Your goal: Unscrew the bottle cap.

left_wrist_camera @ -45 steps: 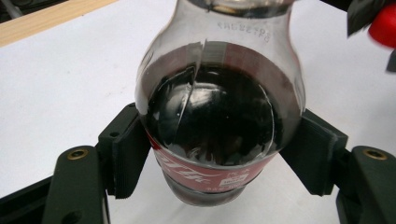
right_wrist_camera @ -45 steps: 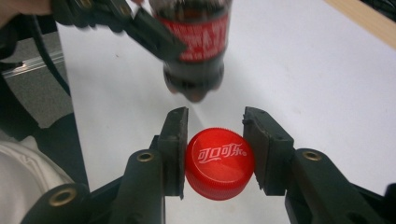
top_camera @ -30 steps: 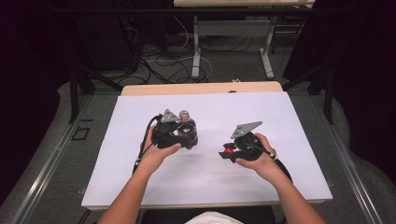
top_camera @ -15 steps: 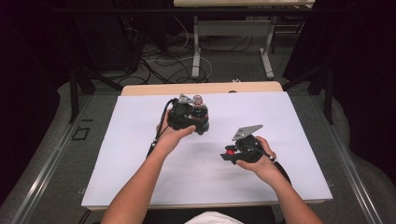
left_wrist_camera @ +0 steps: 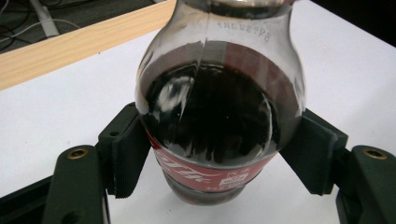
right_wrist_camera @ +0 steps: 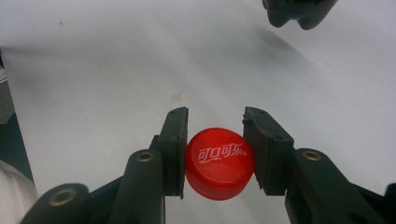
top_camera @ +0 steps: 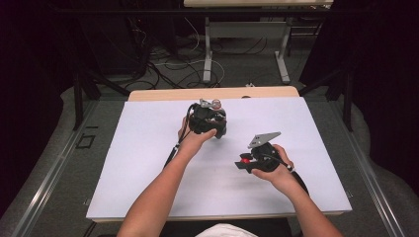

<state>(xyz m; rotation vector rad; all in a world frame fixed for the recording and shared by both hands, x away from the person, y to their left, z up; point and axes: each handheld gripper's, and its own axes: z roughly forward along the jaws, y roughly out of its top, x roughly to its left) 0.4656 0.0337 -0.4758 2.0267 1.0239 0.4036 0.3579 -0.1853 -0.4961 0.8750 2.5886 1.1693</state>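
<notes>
A clear cola bottle (left_wrist_camera: 219,107) with dark drink and a red label sits between the pads of my left gripper (left_wrist_camera: 217,154), which is shut on its lower body. In the high view this gripper (top_camera: 207,121) is over the far middle of the white table, and the bottle's neck (top_camera: 216,104) pokes up beyond it. I cannot tell whether the bottle's base touches the table. My right gripper (right_wrist_camera: 217,149) is shut on a red bottle cap (right_wrist_camera: 219,163), printed side up. In the high view it (top_camera: 243,162) hovers right of centre, apart from the bottle.
The white table top (top_camera: 148,148) has a wooden strip (top_camera: 168,94) along its far edge. Beyond it are desk legs (top_camera: 207,54) and loose cables on the floor. The left gripper's dark body (right_wrist_camera: 299,11) shows at the top of the right gripper view.
My left gripper has carried the bottle away from the person and to the right, toward the table's far edge. The right gripper with the cap has barely moved.
</notes>
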